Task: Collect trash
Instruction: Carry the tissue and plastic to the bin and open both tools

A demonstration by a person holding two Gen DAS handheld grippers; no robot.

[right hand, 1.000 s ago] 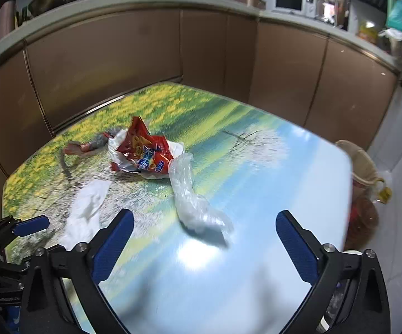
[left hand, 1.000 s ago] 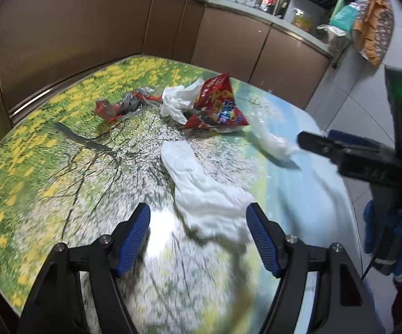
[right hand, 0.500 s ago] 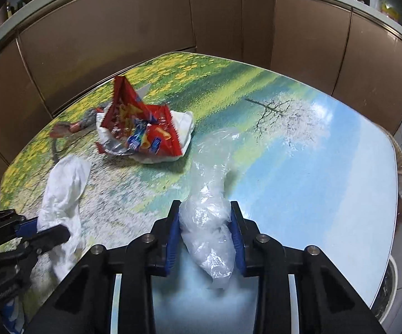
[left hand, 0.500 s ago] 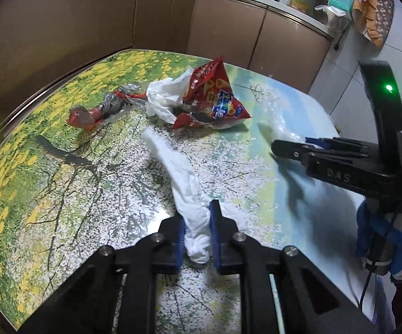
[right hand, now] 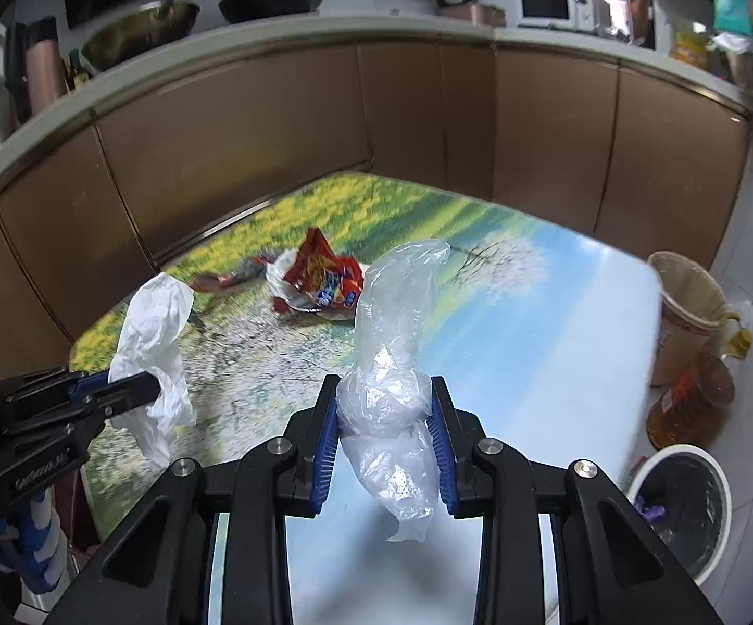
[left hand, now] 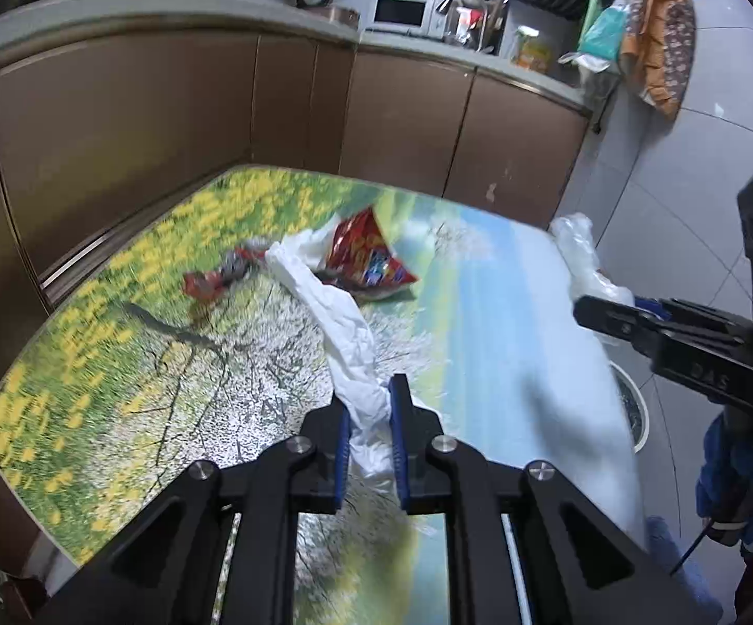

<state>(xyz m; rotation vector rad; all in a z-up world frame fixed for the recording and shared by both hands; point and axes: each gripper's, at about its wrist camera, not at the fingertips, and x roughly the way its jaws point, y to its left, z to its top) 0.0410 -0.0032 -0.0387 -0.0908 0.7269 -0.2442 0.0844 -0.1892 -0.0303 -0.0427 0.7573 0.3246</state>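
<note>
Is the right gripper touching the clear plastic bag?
Touching. The right wrist view shows the right gripper shut on the clear plastic bag, both blue pads pressing into its bunched middle.

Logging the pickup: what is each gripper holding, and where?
Left gripper pinches the crumpled white tissue near its lower end; right gripper clamps the clear plastic bag around its bunched middle.

My matt black plastic left gripper (left hand: pixel 368 419) pinches crinkled white tissue paper (left hand: pixel 345 333); my right gripper (right hand: pixel 384 416) squeezes a filmy clear plastic bag (right hand: pixel 392 344). The landscape-printed tabletop (right hand: pixel 559 333) shines glossy; the red snack wrapper (right hand: pixel 324 276) looks foil-slick.
</note>
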